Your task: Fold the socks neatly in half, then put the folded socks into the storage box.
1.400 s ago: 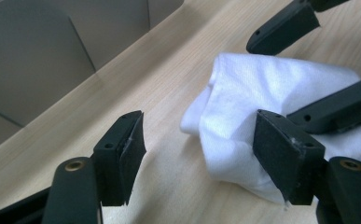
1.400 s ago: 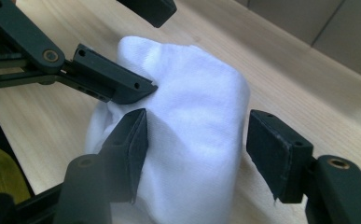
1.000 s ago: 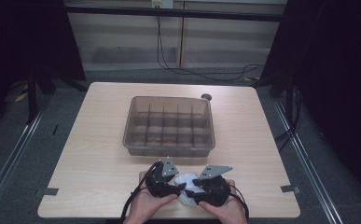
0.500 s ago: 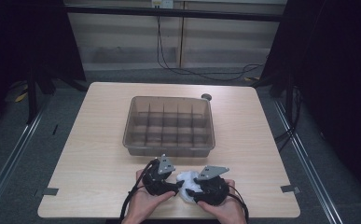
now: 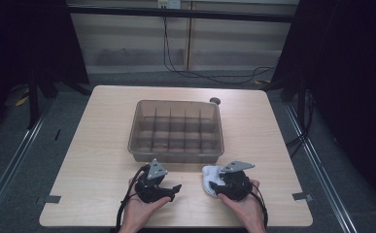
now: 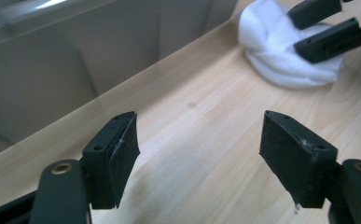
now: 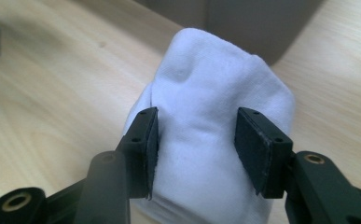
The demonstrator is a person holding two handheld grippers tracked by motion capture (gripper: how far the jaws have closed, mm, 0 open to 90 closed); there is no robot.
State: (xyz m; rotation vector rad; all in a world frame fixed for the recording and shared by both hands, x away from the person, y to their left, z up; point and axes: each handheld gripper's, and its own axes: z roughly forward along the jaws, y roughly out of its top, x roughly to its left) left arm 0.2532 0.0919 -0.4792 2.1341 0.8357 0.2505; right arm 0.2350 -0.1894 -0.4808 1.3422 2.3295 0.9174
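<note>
1. The left gripper (image 5: 172,189) has let go of the white rolled sock (image 5: 210,177) and slid left since a second ago; its jaws have just been opening, nothing between them.
2. The right gripper (image 5: 216,186) clamps the sock, lower right of centre.
3. The sock sits just in front of the divided plastic bin (image 5: 176,154), on the table (image 5: 93,160).
</note>
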